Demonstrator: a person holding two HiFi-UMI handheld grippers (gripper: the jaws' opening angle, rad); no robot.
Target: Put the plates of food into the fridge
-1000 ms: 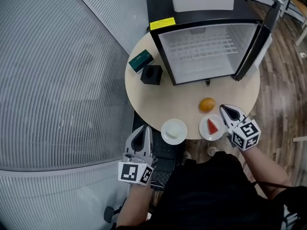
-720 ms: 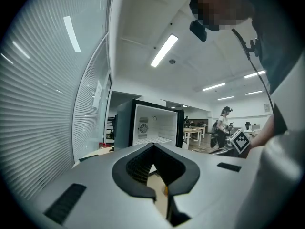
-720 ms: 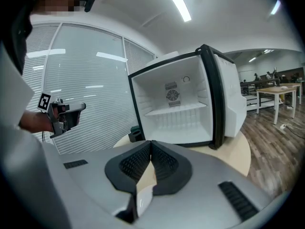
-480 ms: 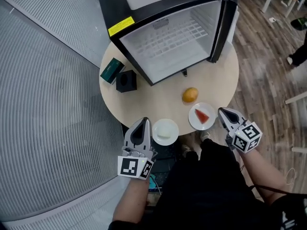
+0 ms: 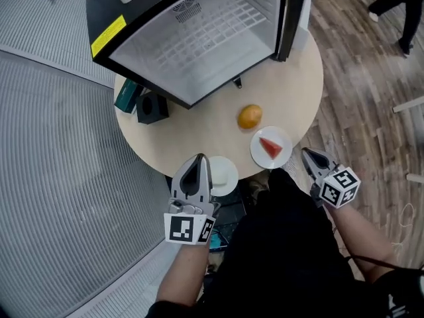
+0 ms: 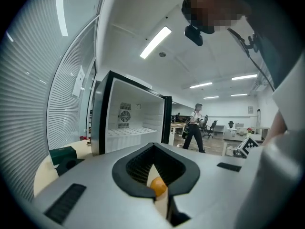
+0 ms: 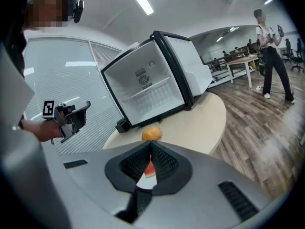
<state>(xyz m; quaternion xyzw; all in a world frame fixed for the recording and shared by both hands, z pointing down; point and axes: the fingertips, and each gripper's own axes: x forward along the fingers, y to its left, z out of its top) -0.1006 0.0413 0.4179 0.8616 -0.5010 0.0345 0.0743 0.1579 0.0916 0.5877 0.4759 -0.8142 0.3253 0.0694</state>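
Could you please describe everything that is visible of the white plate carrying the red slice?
The plate is small, round and white, and looks like ceramic or plastic. It lies flat on the round beige table, near the edge closest to the person. One red wedge-shaped slice, perhaps watermelon, lies on its middle. An orange fruit sits just beyond it, apart from it. The shut right gripper points at its right rim and seems not to touch it.

left gripper (image 5: 199, 158): grey shell, black-white marker cube (image 5: 189, 229) | right gripper (image 5: 307, 153): same | clothing: black top (image 5: 285, 257)
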